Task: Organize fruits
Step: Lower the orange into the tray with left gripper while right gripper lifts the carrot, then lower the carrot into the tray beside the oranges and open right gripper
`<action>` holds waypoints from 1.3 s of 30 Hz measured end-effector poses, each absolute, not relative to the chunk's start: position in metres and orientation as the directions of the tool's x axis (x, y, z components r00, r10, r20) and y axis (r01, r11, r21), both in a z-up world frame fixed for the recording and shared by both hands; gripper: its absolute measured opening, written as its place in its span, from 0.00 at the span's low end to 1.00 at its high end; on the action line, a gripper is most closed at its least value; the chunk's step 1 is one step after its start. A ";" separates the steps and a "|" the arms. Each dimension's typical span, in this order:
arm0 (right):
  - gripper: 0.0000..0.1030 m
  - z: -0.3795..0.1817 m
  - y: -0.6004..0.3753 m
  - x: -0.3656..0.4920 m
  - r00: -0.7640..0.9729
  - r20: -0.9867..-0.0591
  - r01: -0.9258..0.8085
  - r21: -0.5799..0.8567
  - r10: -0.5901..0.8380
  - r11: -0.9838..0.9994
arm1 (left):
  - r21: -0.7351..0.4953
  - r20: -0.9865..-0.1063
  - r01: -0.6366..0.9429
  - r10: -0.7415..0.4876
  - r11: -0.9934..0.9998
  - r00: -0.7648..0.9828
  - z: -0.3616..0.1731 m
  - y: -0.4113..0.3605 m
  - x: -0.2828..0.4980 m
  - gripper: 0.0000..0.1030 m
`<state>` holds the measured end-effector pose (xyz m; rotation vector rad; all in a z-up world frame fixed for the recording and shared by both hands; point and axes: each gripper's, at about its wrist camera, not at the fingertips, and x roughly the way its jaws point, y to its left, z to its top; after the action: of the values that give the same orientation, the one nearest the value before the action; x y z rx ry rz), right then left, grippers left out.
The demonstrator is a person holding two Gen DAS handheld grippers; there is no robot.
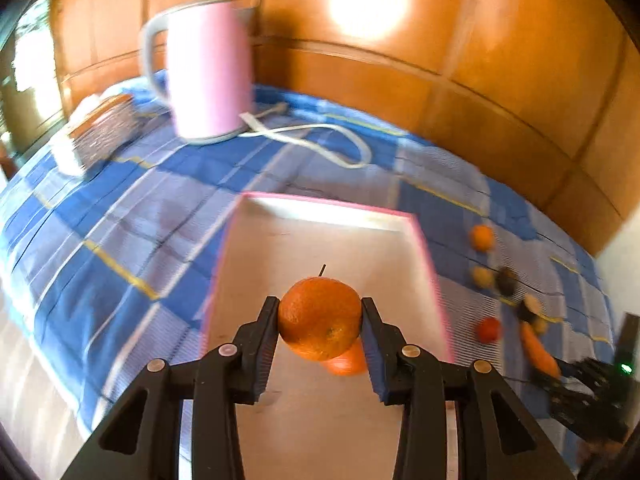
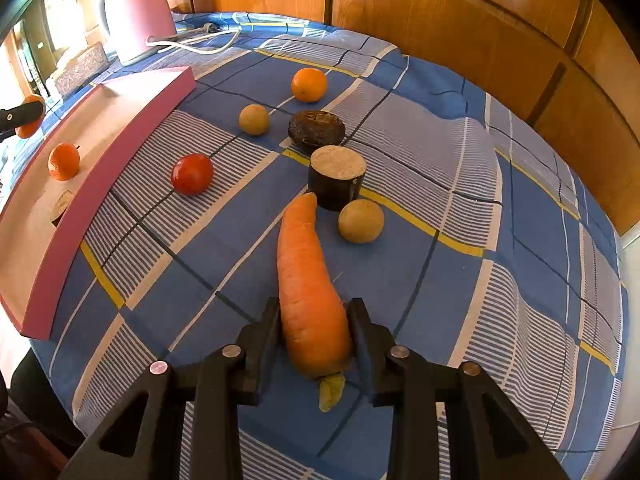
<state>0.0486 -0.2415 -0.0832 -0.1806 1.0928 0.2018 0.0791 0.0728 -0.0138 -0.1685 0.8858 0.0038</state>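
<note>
My left gripper (image 1: 320, 312) is shut on an orange (image 1: 320, 318) and holds it above the pink-rimmed tray (image 1: 424, 248). A second orange (image 1: 346, 362) lies in the tray below it; it also shows in the right wrist view (image 2: 64, 162). My right gripper (image 2: 314, 320) is shut on a carrot (image 2: 310, 276) low over the blue checked cloth. Beyond it lie a red tomato (image 2: 192, 174), two yellowish round fruits (image 2: 361, 221) (image 2: 254, 119), another orange (image 2: 309, 85), a dark cut cylinder (image 2: 338, 178) and a dark wrinkled fruit (image 2: 317, 127).
A pink kettle (image 1: 208, 68) with a white cord (image 1: 316, 140) stands at the back of the table. A patterned box (image 1: 100, 132) lies to its left. Wooden panels (image 1: 480, 60) close the back. The cloth's edge (image 2: 616, 248) drops off at the right.
</note>
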 end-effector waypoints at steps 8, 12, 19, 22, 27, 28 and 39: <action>0.32 -0.085 -0.237 0.047 0.458 -0.888 -0.246 -0.079 0.044 0.966 | -0.143 -0.789 -0.109 -0.047 0.984 0.613 -0.032 0.090 0.072 0.39; 0.32 -0.086 -0.235 0.048 0.461 -0.886 -0.241 -0.082 0.040 0.967 | -0.149 -0.793 -0.105 -0.056 0.983 0.606 -0.035 0.086 0.068 0.39; 0.32 -0.087 -0.235 0.045 0.472 -0.881 -0.230 -0.085 0.035 0.969 | -0.155 -0.791 -0.100 -0.062 0.983 0.609 -0.034 0.078 0.060 0.46; 0.31 -0.084 -0.234 0.043 0.476 -0.878 -0.220 -0.071 0.043 0.973 | -0.158 -0.787 -0.095 -0.067 0.983 0.614 -0.031 0.075 0.055 0.48; 0.29 -0.079 -0.222 0.038 0.465 -0.872 -0.225 0.050 0.152 0.973 | -0.155 -0.778 -0.084 -0.070 0.984 0.625 -0.028 0.071 0.046 0.53; 0.29 -0.078 -0.220 0.037 0.463 -0.867 -0.218 0.090 0.184 0.972 | -0.155 -0.776 -0.081 -0.070 0.985 0.626 -0.027 0.070 0.044 0.53; 0.29 -0.041 -0.171 0.043 0.467 -0.795 -0.268 0.290 0.388 0.919 | -0.160 -0.754 -0.088 -0.065 0.983 0.654 -0.017 0.075 0.031 0.57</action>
<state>0.0430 -0.1711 -0.0413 0.1308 1.0075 0.4037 0.0306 0.0746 -0.0168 -0.1892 0.8592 0.0132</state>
